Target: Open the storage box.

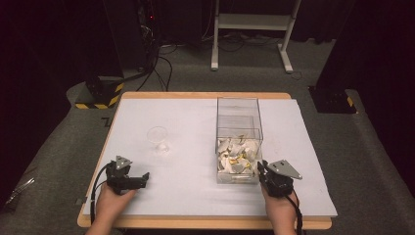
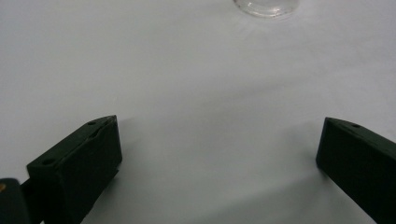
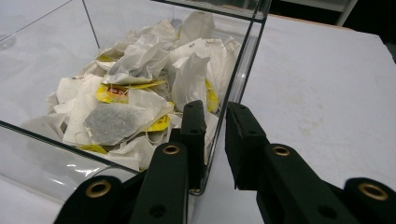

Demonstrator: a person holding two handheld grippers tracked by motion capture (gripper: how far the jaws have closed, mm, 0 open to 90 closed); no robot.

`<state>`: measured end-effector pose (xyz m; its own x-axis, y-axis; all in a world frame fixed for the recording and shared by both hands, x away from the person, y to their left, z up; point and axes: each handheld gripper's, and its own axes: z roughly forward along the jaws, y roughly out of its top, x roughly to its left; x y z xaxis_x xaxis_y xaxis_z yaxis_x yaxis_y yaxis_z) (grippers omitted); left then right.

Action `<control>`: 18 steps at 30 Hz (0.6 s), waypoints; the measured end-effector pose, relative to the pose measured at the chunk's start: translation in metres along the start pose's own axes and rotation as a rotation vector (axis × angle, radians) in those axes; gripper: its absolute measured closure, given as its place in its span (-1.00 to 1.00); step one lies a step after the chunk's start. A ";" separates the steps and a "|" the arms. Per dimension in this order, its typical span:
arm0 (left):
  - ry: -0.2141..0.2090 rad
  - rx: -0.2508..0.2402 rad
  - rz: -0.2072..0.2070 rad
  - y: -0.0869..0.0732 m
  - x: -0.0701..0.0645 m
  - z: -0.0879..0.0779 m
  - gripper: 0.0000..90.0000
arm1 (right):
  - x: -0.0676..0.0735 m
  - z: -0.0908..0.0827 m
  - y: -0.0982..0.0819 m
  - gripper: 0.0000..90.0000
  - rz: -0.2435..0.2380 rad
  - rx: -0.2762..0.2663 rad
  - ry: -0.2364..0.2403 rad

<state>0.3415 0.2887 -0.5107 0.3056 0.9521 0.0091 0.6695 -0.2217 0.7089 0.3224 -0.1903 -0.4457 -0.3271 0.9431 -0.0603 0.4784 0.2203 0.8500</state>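
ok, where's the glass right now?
In the high view the glass stands upright on the table, left of the clear box and just beyond the left gripper; nothing touches it.

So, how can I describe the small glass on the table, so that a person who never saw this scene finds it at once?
Start at the white table, where a tall clear box of tea bags stands right of the middle. Look left of that box, across bare surface, to the small glass ahead of the left gripper. It is the only round thing there, clear, empty and standing alone.
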 end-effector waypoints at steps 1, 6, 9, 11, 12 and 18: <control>0.000 0.000 0.000 0.000 0.000 0.000 -0.99 | 0.000 -0.001 0.000 0.74 0.001 0.002 -0.001; 0.000 0.000 0.001 0.000 0.000 0.000 -0.99 | 0.004 -0.009 -0.004 0.74 0.002 0.006 -0.008; 0.001 0.000 0.001 0.000 0.000 0.000 -0.99 | 0.007 -0.016 -0.008 0.73 -0.004 0.008 -0.010; 0.000 0.000 0.000 0.000 0.000 0.000 -0.99 | 0.007 -0.017 -0.009 0.69 -0.007 0.004 -0.004; 0.001 0.000 0.000 0.000 0.000 0.000 -0.99 | 0.005 -0.017 -0.009 0.62 -0.003 0.001 0.005; 0.001 -0.002 -0.002 0.000 0.000 0.000 -0.99 | -0.004 -0.022 -0.003 0.36 0.026 -0.064 0.031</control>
<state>0.3415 0.2886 -0.5108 0.3035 0.9528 0.0079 0.6691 -0.2190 0.7102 0.3049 -0.2006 -0.4363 -0.3410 0.9398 -0.0222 0.4342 0.1784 0.8830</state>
